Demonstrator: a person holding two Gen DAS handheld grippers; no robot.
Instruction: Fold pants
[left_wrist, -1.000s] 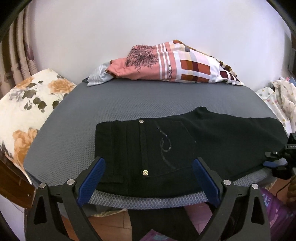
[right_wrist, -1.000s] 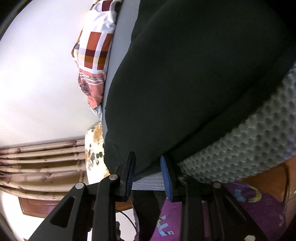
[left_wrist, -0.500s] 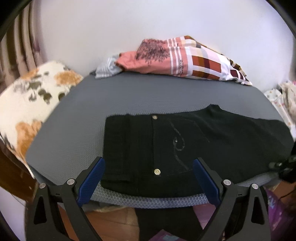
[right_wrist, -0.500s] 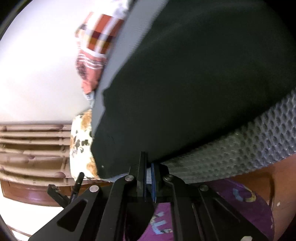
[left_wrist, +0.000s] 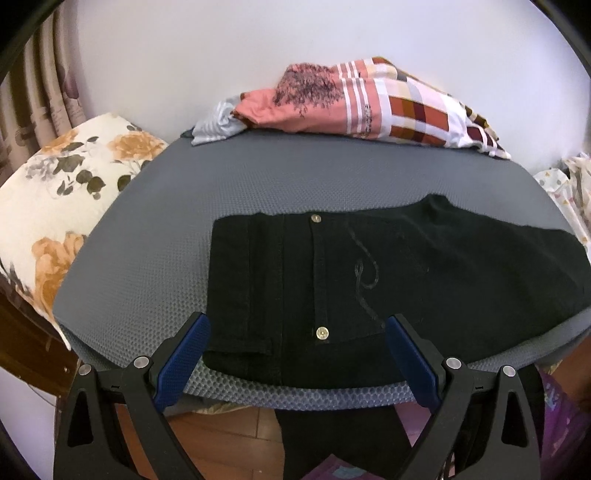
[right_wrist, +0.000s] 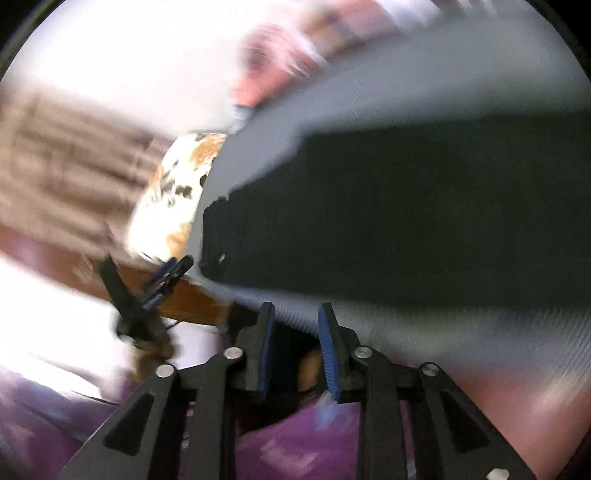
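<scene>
Black pants (left_wrist: 369, 280) lie flat across the grey mat (left_wrist: 258, 184), waist to the left with two brass buttons showing. A dark part hangs over the near edge (left_wrist: 332, 424). My left gripper (left_wrist: 297, 321) is open wide at the near edge, its blue pads either side of the waist area and touching nothing. The right wrist view is blurred by motion. There my right gripper (right_wrist: 295, 308) hovers off the mat's near edge with its jaws opening and no cloth pressed between them. The pants (right_wrist: 388, 221) spread ahead of it, and the left gripper (right_wrist: 173, 267) shows at the left.
A heap of pink and checked clothes (left_wrist: 362, 99) lies at the mat's back edge by the white wall. A floral pillow (left_wrist: 66, 192) sits left, patterned cloth (left_wrist: 569, 184) right. Wooden floor (left_wrist: 221, 435) and purple fabric lie below the near edge.
My right gripper shut at the mat's edge half a second ago, then parted its jaws, rose and rolled upright. The left gripper barely shifted.
</scene>
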